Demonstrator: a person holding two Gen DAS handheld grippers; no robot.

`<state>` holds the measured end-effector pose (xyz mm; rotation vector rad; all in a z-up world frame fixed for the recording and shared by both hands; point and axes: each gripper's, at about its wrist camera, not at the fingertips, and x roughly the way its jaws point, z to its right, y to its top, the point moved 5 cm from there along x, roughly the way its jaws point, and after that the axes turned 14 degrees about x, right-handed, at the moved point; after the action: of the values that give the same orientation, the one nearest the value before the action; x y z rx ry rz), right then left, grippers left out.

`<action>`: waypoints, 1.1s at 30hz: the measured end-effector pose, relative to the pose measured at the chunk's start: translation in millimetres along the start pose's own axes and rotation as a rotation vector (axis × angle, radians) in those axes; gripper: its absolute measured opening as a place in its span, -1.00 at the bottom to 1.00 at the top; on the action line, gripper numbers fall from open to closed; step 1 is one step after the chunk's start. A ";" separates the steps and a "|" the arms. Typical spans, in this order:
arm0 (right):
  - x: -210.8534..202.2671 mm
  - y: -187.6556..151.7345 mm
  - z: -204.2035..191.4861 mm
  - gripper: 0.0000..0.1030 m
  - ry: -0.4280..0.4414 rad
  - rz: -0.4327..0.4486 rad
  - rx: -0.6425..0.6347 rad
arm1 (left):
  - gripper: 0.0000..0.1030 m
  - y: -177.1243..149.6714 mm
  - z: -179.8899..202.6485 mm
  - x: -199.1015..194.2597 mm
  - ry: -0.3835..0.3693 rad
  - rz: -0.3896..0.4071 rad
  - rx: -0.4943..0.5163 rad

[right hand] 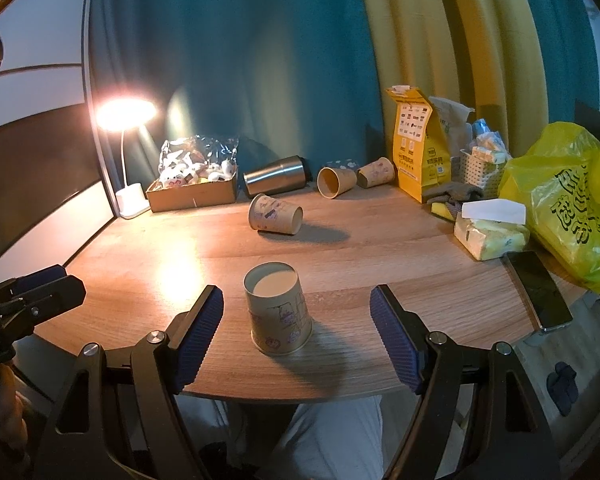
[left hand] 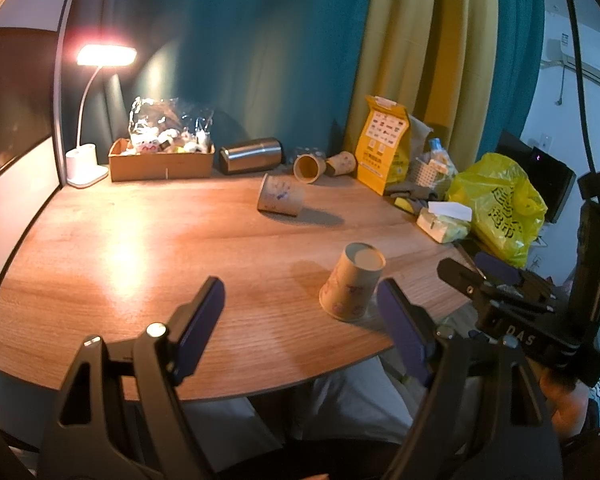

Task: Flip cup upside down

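A printed paper cup (right hand: 278, 310) stands upside down, base up, on the wooden table (right hand: 380, 240) near its front edge. It also shows in the left wrist view (left hand: 352, 282). My right gripper (right hand: 296, 304) is open, with the cup between its fingers and not touching them. My left gripper (left hand: 300, 300) is open and empty, with the cup just left of its right finger (left hand: 400, 320). A second paper cup (right hand: 275, 215) lies on its side mid-table, also seen in the left wrist view (left hand: 281, 196).
Two more paper cups (right hand: 336, 182) and a steel tumbler (right hand: 274, 180) lie at the back. A lit desk lamp (right hand: 126, 114) and a cardboard box (right hand: 192, 194) stand back left. A yellow bag (right hand: 414, 152), tissues (right hand: 490, 232), a phone (right hand: 538, 290) and a yellow plastic bag (right hand: 564, 200) are at the right.
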<state>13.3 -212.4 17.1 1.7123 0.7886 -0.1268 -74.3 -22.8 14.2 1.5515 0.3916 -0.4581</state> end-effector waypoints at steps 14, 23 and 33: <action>2.1 -0.3 -1.1 0.53 0.003 -0.010 -0.003 | 0.55 -1.1 -1.7 -0.6 0.008 -0.001 -0.001; 3.5 -1.7 -2.8 0.53 0.005 -0.016 -0.006 | 0.55 -2.3 -5.2 2.3 0.020 -0.016 -0.003; 12.3 -1.1 -2.3 0.53 0.010 -0.034 -0.015 | 0.55 -5.4 -9.7 6.1 0.016 -0.021 -0.016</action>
<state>21.3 -204.9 11.0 1.6867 0.8244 -0.1352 -71.4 -13.1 6.5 1.5378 0.4232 -0.4583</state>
